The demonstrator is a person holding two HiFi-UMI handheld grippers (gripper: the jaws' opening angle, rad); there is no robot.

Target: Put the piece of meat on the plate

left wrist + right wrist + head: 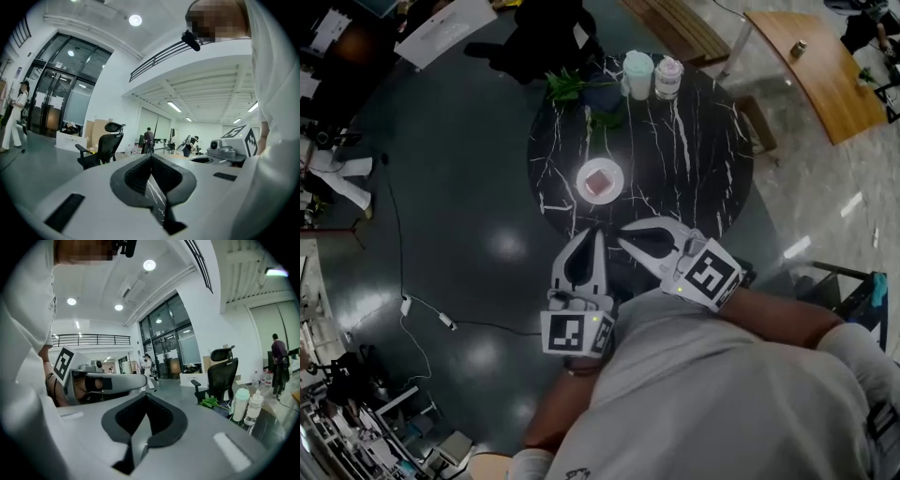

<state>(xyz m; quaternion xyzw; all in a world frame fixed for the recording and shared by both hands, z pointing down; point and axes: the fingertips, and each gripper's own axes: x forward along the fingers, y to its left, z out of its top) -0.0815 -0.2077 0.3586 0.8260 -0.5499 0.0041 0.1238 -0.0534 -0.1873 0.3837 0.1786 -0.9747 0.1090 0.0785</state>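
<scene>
A reddish piece of meat [599, 182] lies on a small white plate [583, 185] on the round black marble table [694, 159]. Both grippers are held up close to the person's chest, on the near side of the table and apart from the plate. The left gripper [598, 234] [151, 158] is shut, its tips meeting with nothing between them. Beside it, the right gripper [623, 236] [146, 397] is also shut and empty. Each gripper view looks out level across the room; neither shows the plate or the meat.
A green-lidded cup [637, 73], a bottle [668, 77] and a leafy plant [581, 94] stand at the table's far edge. A black office chair [220, 373] is behind it. A wooden table [816, 66] is at the upper right. A cable [422, 309] runs over the dark floor.
</scene>
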